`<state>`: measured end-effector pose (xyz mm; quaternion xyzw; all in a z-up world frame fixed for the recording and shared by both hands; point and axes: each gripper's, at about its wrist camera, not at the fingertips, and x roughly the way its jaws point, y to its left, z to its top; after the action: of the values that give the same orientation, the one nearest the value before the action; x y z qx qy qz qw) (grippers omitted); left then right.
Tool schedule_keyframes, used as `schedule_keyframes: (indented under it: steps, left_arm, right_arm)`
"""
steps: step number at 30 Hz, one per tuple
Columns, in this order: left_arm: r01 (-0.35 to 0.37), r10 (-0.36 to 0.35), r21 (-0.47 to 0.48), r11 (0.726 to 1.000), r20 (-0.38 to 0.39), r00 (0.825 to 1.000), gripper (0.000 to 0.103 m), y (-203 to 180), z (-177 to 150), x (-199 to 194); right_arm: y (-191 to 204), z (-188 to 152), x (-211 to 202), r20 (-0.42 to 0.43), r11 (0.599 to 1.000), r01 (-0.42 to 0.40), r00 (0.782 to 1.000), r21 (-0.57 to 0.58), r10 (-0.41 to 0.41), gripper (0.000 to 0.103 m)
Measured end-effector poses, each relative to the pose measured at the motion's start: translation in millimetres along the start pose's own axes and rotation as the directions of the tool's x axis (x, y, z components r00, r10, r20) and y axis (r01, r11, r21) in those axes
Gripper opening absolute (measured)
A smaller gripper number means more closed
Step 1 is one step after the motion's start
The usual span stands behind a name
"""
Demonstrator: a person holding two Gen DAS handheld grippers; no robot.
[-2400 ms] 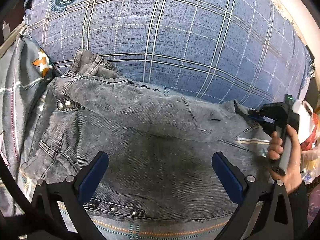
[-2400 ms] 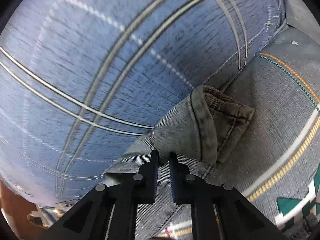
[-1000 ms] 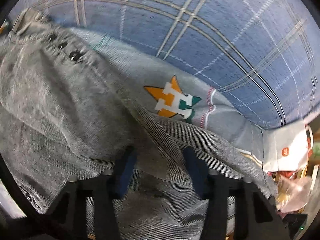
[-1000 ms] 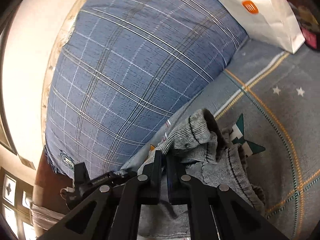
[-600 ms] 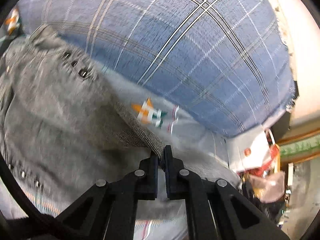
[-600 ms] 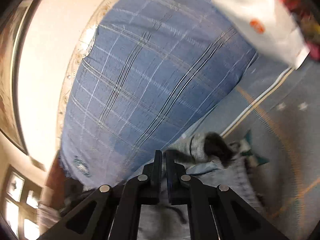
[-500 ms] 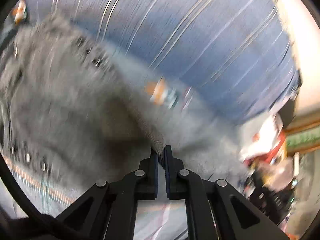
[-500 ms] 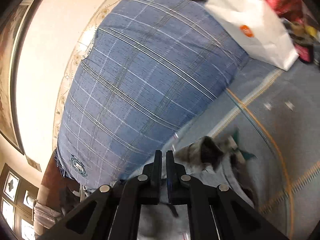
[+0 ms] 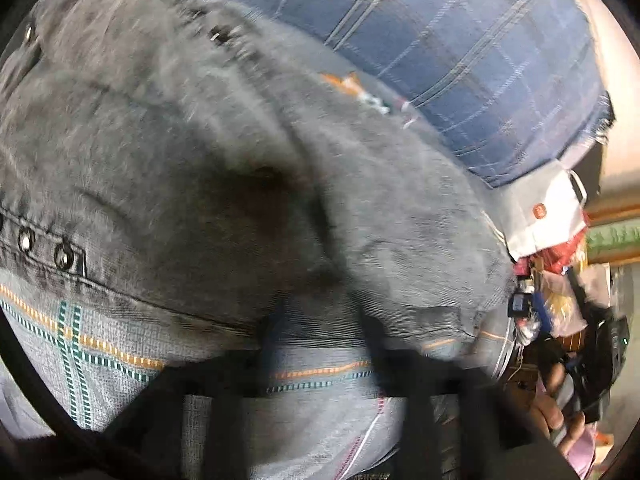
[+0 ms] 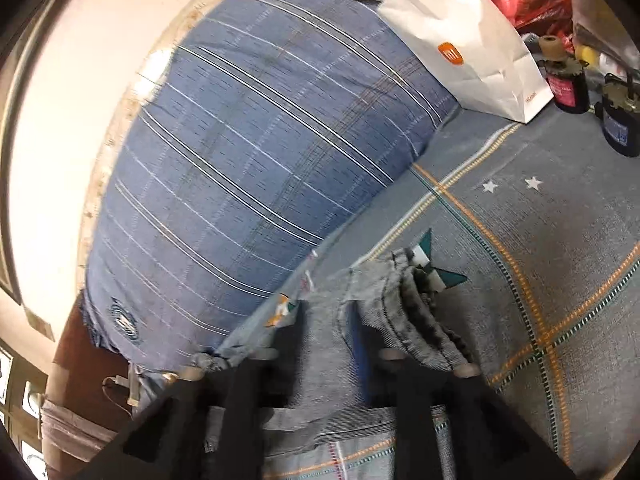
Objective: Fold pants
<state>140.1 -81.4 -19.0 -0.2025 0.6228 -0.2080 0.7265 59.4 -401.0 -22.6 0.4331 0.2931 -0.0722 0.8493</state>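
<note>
At the near edge, left wrist view: the left gripper (image 9: 320, 320) appears as two blurred dark fingers set apart, with grey denim and bedspread visible in the gap; nothing is clamped.
Near edge, right wrist view: the right gripper (image 10: 328, 320) also stands with jaws parted, a blue pad showing on one inner face; the cloth lies between the fingers, not pinched.
Pants (image 9: 224, 168): grey washed denim, heaped in soft folds on the bedspread, a studded seam at its left edge; in the right wrist view a rolled hem (image 10: 416, 312) lies just beyond the fingertips.
Bedspread (image 10: 540, 260): grey, with orange and teal dashed lines and two white stars.
Right hand (image 9: 560, 420): at the far right, gripping the other tool's handle.
Pillow (image 10: 256, 168): blue plaid, bordering the pants on the far side.
Paper bag (image 10: 468, 40): white, orange logo, beyond the pillow.
Background: jars and a red bag, details indistinct.
</note>
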Motion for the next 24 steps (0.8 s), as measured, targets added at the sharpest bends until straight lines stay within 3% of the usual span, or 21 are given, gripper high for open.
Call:
schedule_keyframes:
  steps: [1, 3, 7, 11, 13, 15, 17, 18, 20, 24]
  left_arm:
    - [0.006, -0.006, 0.002, 1.000, 0.037, 0.999, 0.077, -3.0, -0.2, -6.1]
    - [-0.014, 0.012, 0.027, 1.000, 0.065, 0.998, 0.077, -12.6, 2.8, -9.5]
    - [-0.091, 0.091, 0.019, 0.996, 0.018, 0.996, 0.077, -23.8, 18.8, 8.1]
    - [-0.081, 0.081, -0.002, 0.997, -0.040, 0.996, 0.076, -25.6, 23.5, 32.8]
    - [-0.089, 0.089, -0.007, 0.996, -0.030, 0.996, 0.075, -27.8, 22.8, 37.0]
    - [-0.109, 0.109, -0.020, 0.994, -0.013, 0.994, 0.066, -28.3, 21.0, 34.5]
    - [-0.095, 0.094, -0.059, 0.994, -0.020, 0.995, 0.031, -24.2, 23.1, 33.7]
    - [-0.069, 0.067, -0.083, 0.994, -0.029, 0.997, 0.023, -19.1, 24.1, 33.6]
    - [-0.045, 0.040, -0.123, 0.991, -0.042, 0.998, 0.020, -7.9, 22.9, 30.3]
    - [-0.016, 0.008, -0.159, 0.987, -0.052, 0.999, 0.018, 2.9, 24.3, 29.4]
  right_arm:
    - [-1.1, -0.3, 2.4, -0.004, 1.000, -0.017, 1.000, 0.008, 0.017, 0.083]
    - [1.5, 0.0, 4.2, -0.008, 0.999, -0.045, 0.999, -0.008, 0.045, 0.084]
    - [10.5, 1.6, 11.7, -0.035, 0.997, 0.019, 0.999, -0.080, -0.022, 0.084]
    - [-6.9, 11.4, -2.5, 0.034, 0.999, 0.042, 0.999, 0.006, -0.043, 0.083]
    - [-11.7, 15.1, -3.7, 0.004, 0.996, 0.094, 0.996, 0.000, -0.094, 0.080]
    - [-23.9, 17.9, 4.8, -0.064, 0.996, 0.073, 0.996, 0.052, -0.070, 0.065]
    - [-29.6, 17.5, 11.5, -0.106, 0.996, 0.060, 0.993, 0.073, -0.052, 0.059]
    - [-31.5, 16.2, 16.1, -0.128, 0.996, 0.046, 0.991, 0.083, -0.035, 0.057]
    - [-32.5, 13.9, 23.6, -0.166, 0.995, 0.044, 0.986, 0.086, -0.029, 0.055]
    - [-36.0, 13.4, 37.8, -0.208, 0.990, 0.114, 0.973, 0.081, -0.095, 0.054]
